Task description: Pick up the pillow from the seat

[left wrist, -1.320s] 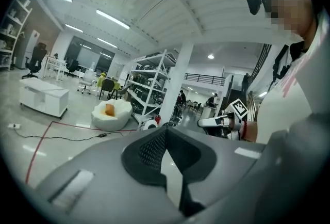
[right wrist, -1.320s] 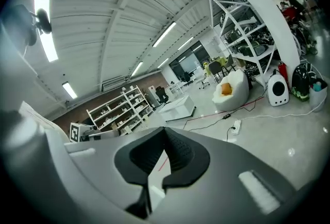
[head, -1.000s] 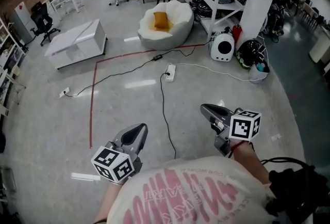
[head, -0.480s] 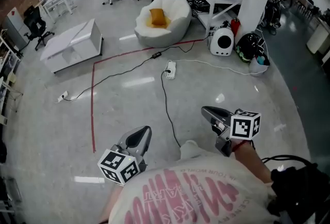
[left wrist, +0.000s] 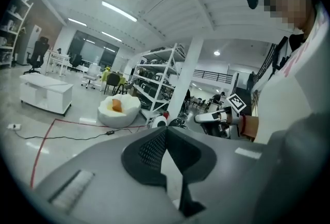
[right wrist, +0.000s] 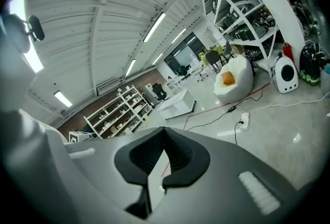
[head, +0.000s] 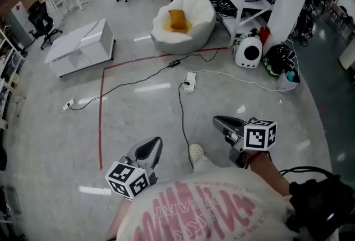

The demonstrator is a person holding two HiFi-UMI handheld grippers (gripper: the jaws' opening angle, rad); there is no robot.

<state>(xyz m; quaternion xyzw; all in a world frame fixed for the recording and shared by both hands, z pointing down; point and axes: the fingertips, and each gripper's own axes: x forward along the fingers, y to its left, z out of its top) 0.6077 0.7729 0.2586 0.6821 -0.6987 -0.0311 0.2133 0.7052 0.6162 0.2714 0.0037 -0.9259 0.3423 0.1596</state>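
Head view, target: the orange pillow [head: 177, 19] lies in the hollow of the white beanbag seat [head: 195, 31] at 12 o'clock, well apart from both grippers.
Near left: the left gripper [head: 151, 145] is at 7 o'clock, its jaws closed together with nothing between them.
Near right: the right gripper [head: 221, 121] is at 5 o'clock, its jaws pressed together and empty.
Floor: a power strip [head: 189, 81] lies near the centre, and a red tape line [head: 101, 118] runs at 9 o'clock.
Furniture: a white cabinet [head: 80, 48] stands at 10 o'clock.
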